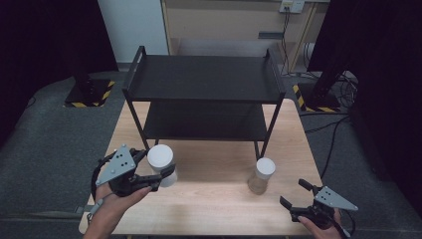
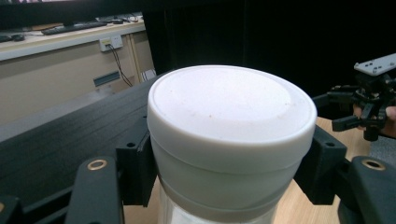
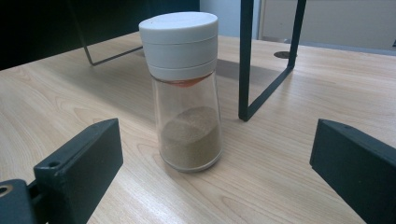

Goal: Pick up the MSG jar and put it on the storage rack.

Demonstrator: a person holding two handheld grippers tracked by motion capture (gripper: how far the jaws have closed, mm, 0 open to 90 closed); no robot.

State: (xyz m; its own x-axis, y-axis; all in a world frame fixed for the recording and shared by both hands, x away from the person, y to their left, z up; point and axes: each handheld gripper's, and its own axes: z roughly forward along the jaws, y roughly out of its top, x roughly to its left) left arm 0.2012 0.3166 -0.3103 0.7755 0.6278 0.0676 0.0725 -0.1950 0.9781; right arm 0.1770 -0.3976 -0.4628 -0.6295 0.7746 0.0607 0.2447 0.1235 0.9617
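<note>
mostly hidden: white-capped jar (image 2: 231, 140) body within left gripper (image 2: 229, 179)

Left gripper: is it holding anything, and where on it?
Yes: the left gripper clamps the white-capped jar just below its cap. The right gripper holds nothing.

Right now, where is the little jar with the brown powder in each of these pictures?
High view: the brown-powder jar stands on the table, right of centre, ahead of the right gripper.
Left gripper view: not in it; a different white-lidded jar sits between the jaws.
Right gripper view: centre, upright, between open jaws, untouched.
Shared landmark: the black shelf rack.
</note>
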